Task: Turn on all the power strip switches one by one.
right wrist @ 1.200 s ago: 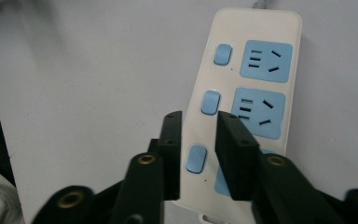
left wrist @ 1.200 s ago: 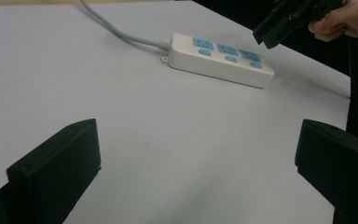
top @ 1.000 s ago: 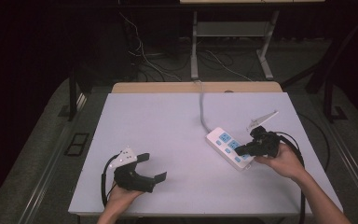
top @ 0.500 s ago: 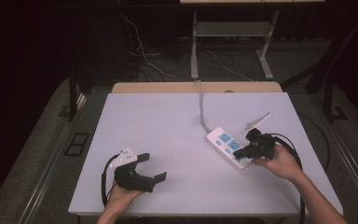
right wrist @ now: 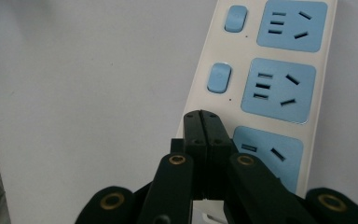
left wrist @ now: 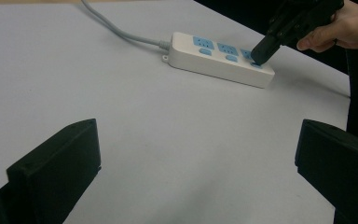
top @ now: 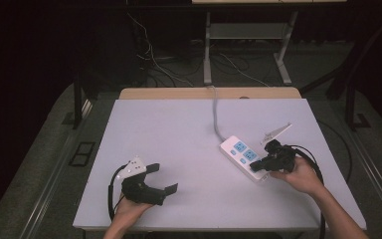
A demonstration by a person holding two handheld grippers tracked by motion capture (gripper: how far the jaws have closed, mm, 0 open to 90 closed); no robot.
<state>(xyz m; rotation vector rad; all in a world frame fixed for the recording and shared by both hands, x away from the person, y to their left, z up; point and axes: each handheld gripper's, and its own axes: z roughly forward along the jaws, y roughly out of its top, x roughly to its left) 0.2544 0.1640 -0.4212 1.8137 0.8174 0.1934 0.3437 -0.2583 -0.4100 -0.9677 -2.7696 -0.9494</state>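
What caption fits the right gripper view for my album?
Shut black right gripper pressing where a switch sits on the white power strip with blue sockets.

Thing: power strip (top: 242, 157), white body, three blue sockets, each with a small blue switch (right wrist: 219, 78) beside it.
Pose: flat, face up, long axis from 10 to 4 o'clock.
Place: right half of the table.
Cord: grey cable (top: 216, 112) leaving toward 12 o'clock.

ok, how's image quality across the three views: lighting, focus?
High view: dim, dark surround, evenly lit white table. Left gripper view: near black tongs soft, white power strip with blue sockets sharper. Right gripper view: bright, crisp sockets, shut tongs slightly blurred.
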